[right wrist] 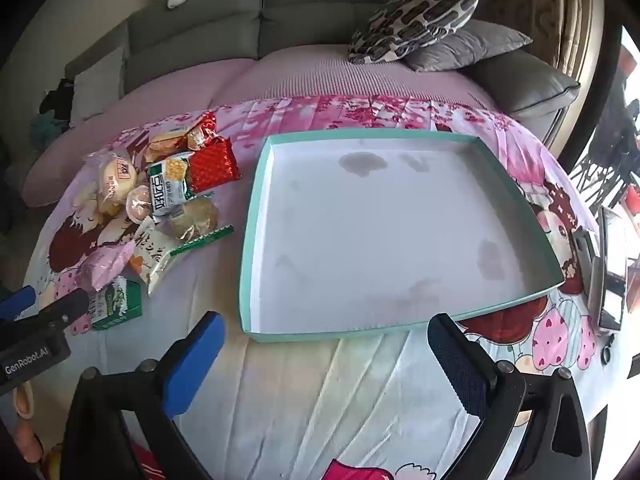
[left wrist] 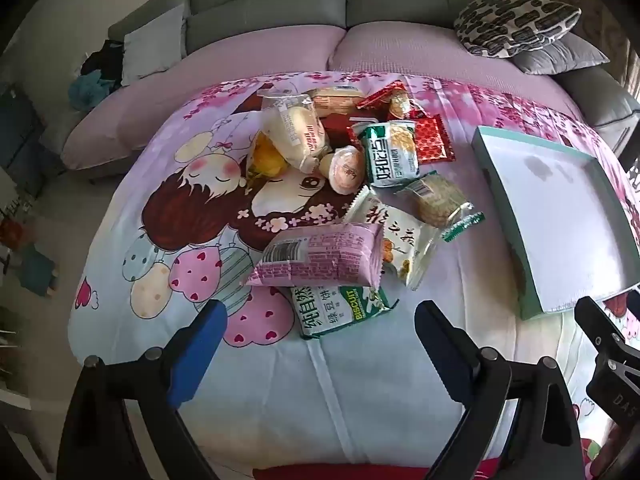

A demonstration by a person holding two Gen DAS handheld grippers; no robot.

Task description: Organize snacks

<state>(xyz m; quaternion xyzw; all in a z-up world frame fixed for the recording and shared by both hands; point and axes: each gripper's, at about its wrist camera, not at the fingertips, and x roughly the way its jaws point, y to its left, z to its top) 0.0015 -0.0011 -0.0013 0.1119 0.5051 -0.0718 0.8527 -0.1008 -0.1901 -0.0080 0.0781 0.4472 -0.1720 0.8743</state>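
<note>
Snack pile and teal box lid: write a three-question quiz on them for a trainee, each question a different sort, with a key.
1. True or false: the teal box lid already holds snacks.
2. Multiple choice: which snack lies nearest the left gripper? A) the red foil packet B) the green biscuit pack C) the round bun
3. Fill in: the jaws of the right gripper stand ____, with nothing between them.

Key: 1 false, its white inside shows only stains. 2 B, it lies at the pile's near edge, partly under the pink wrapped pack. 3 open.
</note>
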